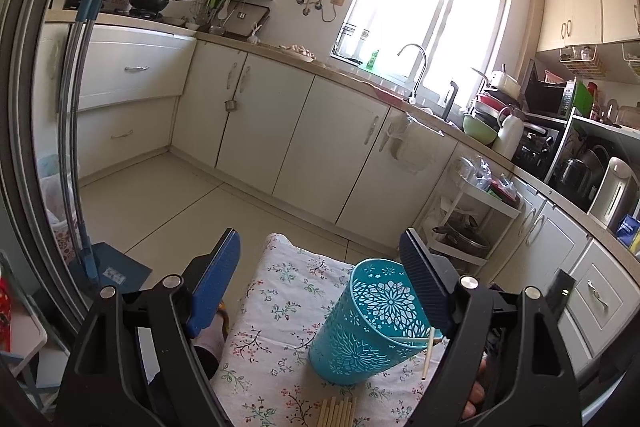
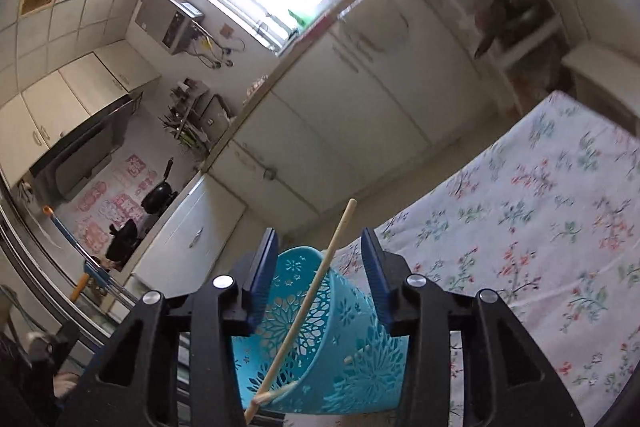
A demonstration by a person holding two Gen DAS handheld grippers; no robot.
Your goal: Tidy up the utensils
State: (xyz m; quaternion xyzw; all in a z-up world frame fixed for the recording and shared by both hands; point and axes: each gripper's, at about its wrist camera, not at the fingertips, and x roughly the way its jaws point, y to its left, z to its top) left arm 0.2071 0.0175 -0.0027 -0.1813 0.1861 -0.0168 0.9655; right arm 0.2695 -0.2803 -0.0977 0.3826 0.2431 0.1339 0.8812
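A teal cut-out utensil holder point(image 1: 372, 323) stands on the floral tablecloth point(image 1: 276, 311), below and between my left gripper's point(image 1: 320, 267) open, empty fingers. A wooden chopstick point(image 1: 427, 355) leans at the holder's right rim. Several more chopsticks point(image 1: 338, 411) lie on the cloth at the bottom edge. In the right wrist view the holder point(image 2: 320, 339) sits close under my right gripper point(image 2: 320, 259), whose jaws are open. One chopstick point(image 2: 308, 311) runs loose between the fingers, touching neither pad, and its lower end rests inside the holder. A second stick end point(image 2: 276, 393) shows inside the holder.
White kitchen cabinets point(image 1: 320, 131) and a counter with a sink tap point(image 1: 416, 71) run behind the table. A white trolley with a pot point(image 1: 464, 231) stands at the table's far right. A blue mop point(image 1: 86, 147) leans at the left. The tablecloth point(image 2: 540, 227) spreads to the right.
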